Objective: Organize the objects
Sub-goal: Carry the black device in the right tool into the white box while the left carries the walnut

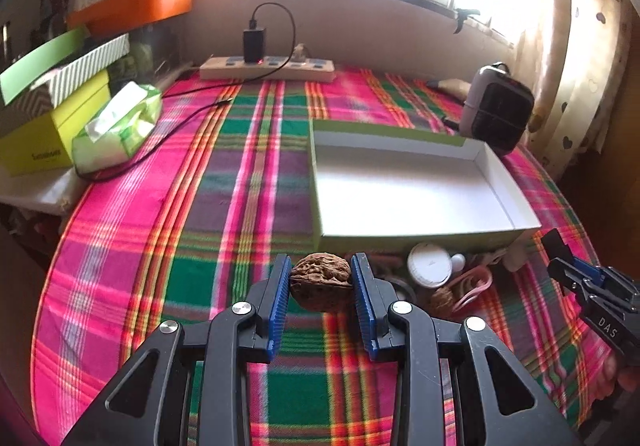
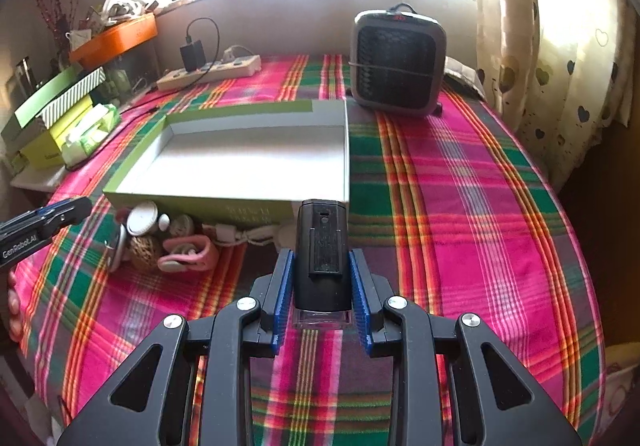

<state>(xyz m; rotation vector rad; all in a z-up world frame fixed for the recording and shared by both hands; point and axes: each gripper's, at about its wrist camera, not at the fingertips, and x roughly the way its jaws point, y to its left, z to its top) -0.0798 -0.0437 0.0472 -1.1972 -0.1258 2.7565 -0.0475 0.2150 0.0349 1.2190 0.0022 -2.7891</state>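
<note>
While both grippers carry a load above the plaid surface [image 1: 248,206], the two things call for different handling. Left gripper [image 1: 322,282]: its fingers [image 1: 280,286] stand partly closed on a walnut [image 1: 320,286], the blue ribbed pads pressing its two ends. The walnut is judged light, hard and rigid; its wrinkled shell gives the ribs purchase, but its rounded form can roll or pop out if the pads sit off its widest line. The hold across the middle, as shown, looks the safest.

Right gripper [image 2: 322,286]: its fingers [image 2: 282,286] are closed on a black block [image 2: 320,254], a small device with a clear end nearest the camera; what it is cannot be told. Flat, parallel sides suit the pads well. The casing looks smooth and stiff, probably plastic, so slipping lengthwise is the likelier fault; the clear end appears the more fragile part and lies just behind the pads, so the grip on the black body is well placed.

An open box [image 1: 516,202], white inside and empty, lies ahead of both grippers and is the probable destination. Just before its near wall lie a second walnut [image 2: 146,250], a white round case [image 2: 142,220], a pink clip [image 2: 188,252] and a white cable [image 2: 240,234], close together and partly touching.
</note>
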